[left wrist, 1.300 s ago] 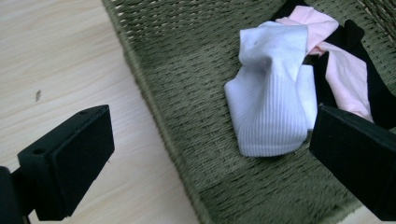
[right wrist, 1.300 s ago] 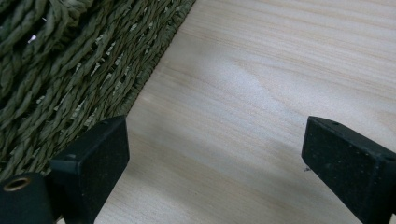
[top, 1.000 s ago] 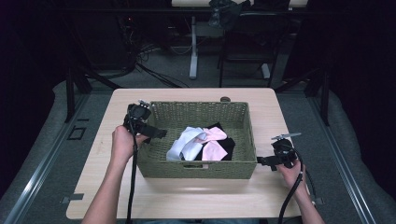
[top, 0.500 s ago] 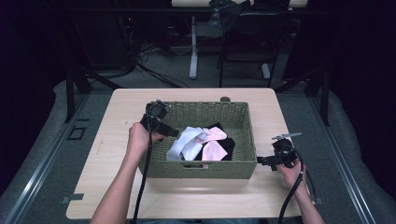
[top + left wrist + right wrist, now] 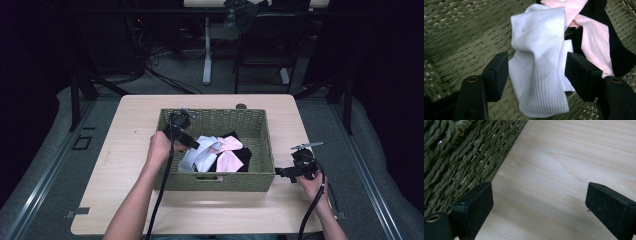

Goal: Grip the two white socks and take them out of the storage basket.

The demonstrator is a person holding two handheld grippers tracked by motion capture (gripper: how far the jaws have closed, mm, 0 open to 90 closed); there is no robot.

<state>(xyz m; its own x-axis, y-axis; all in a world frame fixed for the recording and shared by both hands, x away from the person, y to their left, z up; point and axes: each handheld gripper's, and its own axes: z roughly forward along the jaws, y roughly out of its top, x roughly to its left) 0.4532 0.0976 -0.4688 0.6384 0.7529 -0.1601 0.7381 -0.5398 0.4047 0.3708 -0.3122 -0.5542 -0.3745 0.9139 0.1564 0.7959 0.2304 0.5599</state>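
While the left tongs [image 5: 536, 72] reach down inside the woven basket [image 5: 215, 181], their jaws have just been closing and stand on either side of the white sock [image 5: 539, 65], the ribbed cuff between them, with a sliver of gap on each side, so not yet pinched; the sock lies on the basket floor, its far end touching a pink sock [image 5: 589, 32] that crosses black cloth [image 5: 619, 57]; to the left of the white sock the basket floor is bare weave, with free room up to the near and left walls; in the high view the left tongs [image 5: 192, 145] sit over the basket's left half, the heap of socks lying from the middle to the right; the right tongs [image 5: 536, 207] hover wide open and empty over the pale worktop [image 5: 574, 157], just beside the basket's outer right wall [image 5: 461, 157], with bare wood ahead of them; no label or writing can be read on socks, basket or worktop.
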